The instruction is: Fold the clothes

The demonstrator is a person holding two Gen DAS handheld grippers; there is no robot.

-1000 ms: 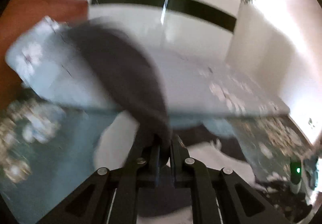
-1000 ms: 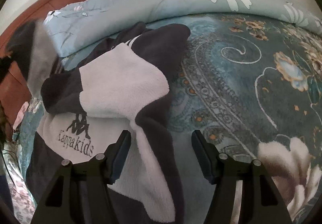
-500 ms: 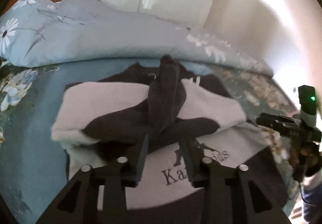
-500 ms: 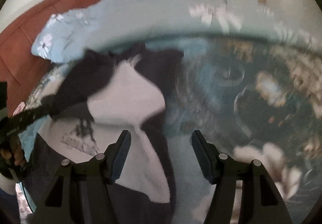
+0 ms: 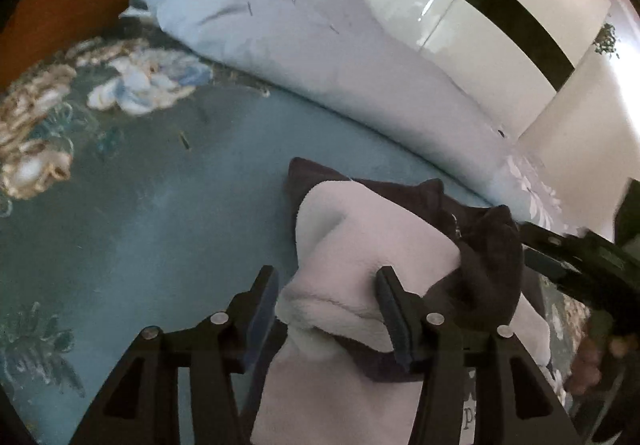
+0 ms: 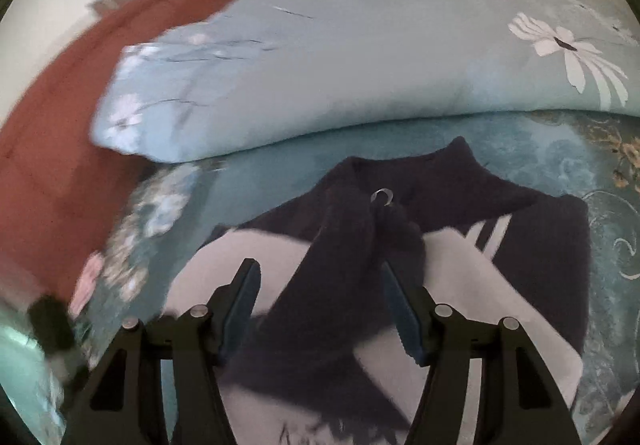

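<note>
Teal floral bed [image 5: 160,213] under sweater [image 6: 520,285] and quilt [image 6: 320,85]

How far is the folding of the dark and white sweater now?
Done: both sleeves of the sweater lie folded across its front on the bedspread. In hand: nothing; the left gripper is open around the white sleeve fold and the right gripper open over the dark sleeve. Left: folding the body.

The top [image 6: 460,277], at the lower centre of the frame, is navy with pale grey panels and white stripes. The bedspread [image 5: 140,213] is teal with cream and blue flowers. The duvet [image 6: 340,85] is pale blue with white daisies. The headboard [image 6: 52,133] at left is reddish brown.
</note>
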